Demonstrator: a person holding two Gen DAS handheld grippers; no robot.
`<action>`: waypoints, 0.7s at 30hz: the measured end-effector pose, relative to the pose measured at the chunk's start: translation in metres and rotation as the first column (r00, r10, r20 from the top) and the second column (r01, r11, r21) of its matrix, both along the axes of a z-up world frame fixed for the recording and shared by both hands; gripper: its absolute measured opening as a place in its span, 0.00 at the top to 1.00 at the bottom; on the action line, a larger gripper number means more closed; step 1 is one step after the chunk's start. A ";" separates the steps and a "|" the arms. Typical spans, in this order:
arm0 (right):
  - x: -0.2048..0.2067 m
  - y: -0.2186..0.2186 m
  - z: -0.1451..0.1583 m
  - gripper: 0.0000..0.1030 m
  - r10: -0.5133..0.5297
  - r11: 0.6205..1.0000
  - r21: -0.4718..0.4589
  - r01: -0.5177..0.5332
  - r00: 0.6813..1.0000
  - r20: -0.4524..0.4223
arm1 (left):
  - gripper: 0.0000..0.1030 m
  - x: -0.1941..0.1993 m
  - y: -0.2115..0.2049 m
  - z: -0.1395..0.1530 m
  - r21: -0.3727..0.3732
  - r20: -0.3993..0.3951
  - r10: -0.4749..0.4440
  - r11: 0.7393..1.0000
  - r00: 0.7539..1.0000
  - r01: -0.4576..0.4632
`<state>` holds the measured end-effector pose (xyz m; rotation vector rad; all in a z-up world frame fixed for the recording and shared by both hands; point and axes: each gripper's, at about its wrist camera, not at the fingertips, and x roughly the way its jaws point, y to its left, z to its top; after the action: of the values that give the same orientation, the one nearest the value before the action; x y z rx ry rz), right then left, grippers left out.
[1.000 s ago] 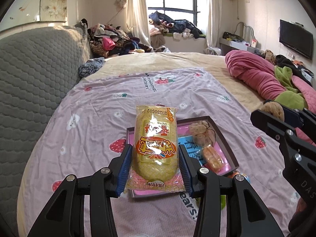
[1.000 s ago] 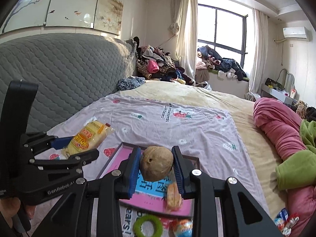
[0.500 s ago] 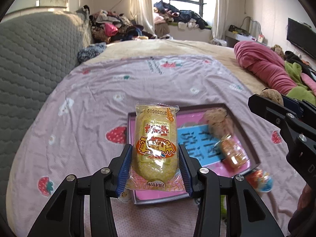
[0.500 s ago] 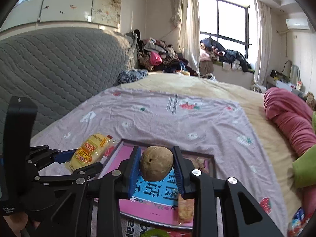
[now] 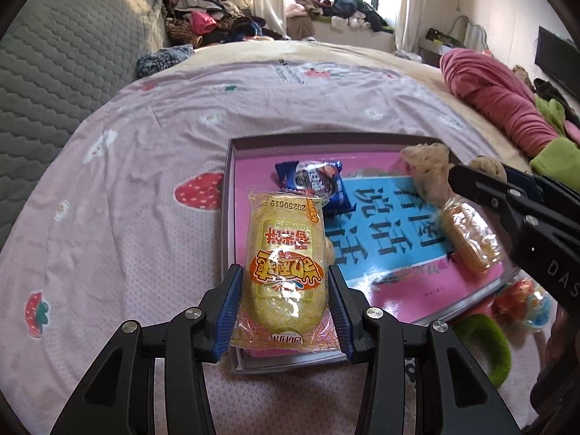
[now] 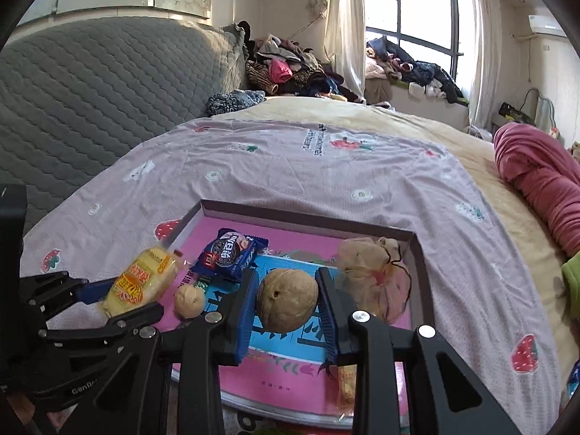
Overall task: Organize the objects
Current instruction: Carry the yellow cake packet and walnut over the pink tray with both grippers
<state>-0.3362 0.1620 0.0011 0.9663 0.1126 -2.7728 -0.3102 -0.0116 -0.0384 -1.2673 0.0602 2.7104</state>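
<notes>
My left gripper (image 5: 285, 308) is shut on a yellow snack packet (image 5: 284, 264), held over the near left corner of a shallow pink-lined box (image 5: 228, 195) on the bed. My right gripper (image 6: 288, 313) is shut on a brown walnut (image 6: 287, 304) above the box's (image 6: 308, 222) blue printed centre. Inside the box lie a blue cookie packet (image 6: 230, 253), a second walnut (image 6: 189, 301), a mesh pouch of nuts (image 6: 373, 275) and a small orange-brown wrapped snack (image 5: 467, 232). The yellow snack packet (image 6: 139, 284) and left gripper also show at the lower left of the right wrist view.
A pink strawberry-print sheet (image 5: 145, 166) covers the bed. A grey quilted headboard (image 6: 90, 83) stands at the left. A rolled pink blanket (image 5: 496, 98) lies at the right. A green ring (image 5: 485, 344) and a colourful wrapped snack (image 5: 525, 301) sit on the sheet beside the box's near right corner.
Both grippers have come down toward the box with their loads still held. The box now fills more of both views, and the blue cookie packet and second walnut have come into sight.
</notes>
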 end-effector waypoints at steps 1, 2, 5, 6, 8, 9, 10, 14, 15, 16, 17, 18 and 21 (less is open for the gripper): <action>-0.002 0.001 -0.002 0.68 -0.002 1.000 0.002 0.002 1.000 0.005 | 0.54 0.000 0.001 -0.002 0.000 0.001 -0.006 1.000 1.000 0.006; -0.004 0.001 -0.007 0.68 -0.006 1.000 0.011 0.005 1.000 0.015 | 0.54 0.000 0.002 -0.005 -0.005 0.007 0.000 1.000 1.000 0.000; -0.008 0.001 -0.013 0.68 -0.002 1.000 0.011 0.002 1.000 0.028 | 0.54 -0.002 0.003 -0.007 -0.010 0.012 0.001 1.000 1.000 0.000; -0.009 0.000 -0.014 0.68 0.001 1.000 0.012 -0.001 1.000 0.030 | 0.54 -0.002 0.002 -0.007 -0.010 0.008 0.007 1.000 1.000 -0.007; -0.011 -0.004 -0.017 0.68 0.009 1.000 0.018 -0.009 0.999 0.036 | 0.54 -0.005 0.001 -0.011 -0.007 0.015 0.015 1.000 1.000 -0.015; -0.012 -0.004 -0.020 0.68 0.010 1.000 0.021 -0.011 0.999 0.040 | 0.54 -0.006 0.000 -0.013 -0.008 0.019 0.016 1.000 1.000 -0.016; -0.012 -0.006 -0.021 0.68 0.011 1.000 0.024 -0.013 0.999 0.044 | 0.54 -0.007 0.000 -0.016 -0.006 0.026 0.018 1.000 1.000 -0.018; -0.015 -0.010 -0.026 0.68 0.017 0.999 0.034 -0.019 0.998 0.056 | 0.54 -0.010 0.001 -0.022 0.001 0.029 0.015 1.000 0.999 -0.015; -0.015 -0.010 -0.027 0.68 0.018 0.999 0.036 -0.020 0.998 0.058 | 0.54 -0.010 0.002 -0.022 0.001 0.030 0.011 1.000 0.999 -0.011; -0.016 -0.010 -0.029 0.68 0.017 0.999 0.040 -0.019 0.998 0.063 | 0.54 -0.010 0.003 -0.023 0.002 0.031 0.010 1.000 0.999 -0.010; -0.017 -0.010 -0.032 0.68 0.017 0.999 0.045 -0.021 0.997 0.071 | 0.54 -0.010 0.003 -0.023 0.003 0.031 0.007 1.000 0.999 -0.007; -0.019 -0.012 -0.035 0.68 0.019 0.998 0.051 -0.023 0.996 0.083 | 0.54 -0.010 0.004 -0.024 0.004 0.036 0.004 1.000 0.999 -0.004; -0.024 -0.013 -0.045 0.68 0.018 0.998 0.065 -0.025 0.993 0.115 | 0.54 -0.011 0.004 -0.029 0.005 0.050 0.000 1.000 0.999 0.000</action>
<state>-0.3597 0.1485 -0.0437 1.1305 0.1975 -2.7026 -0.3214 -0.0071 -0.0671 -1.3329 0.0482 2.6756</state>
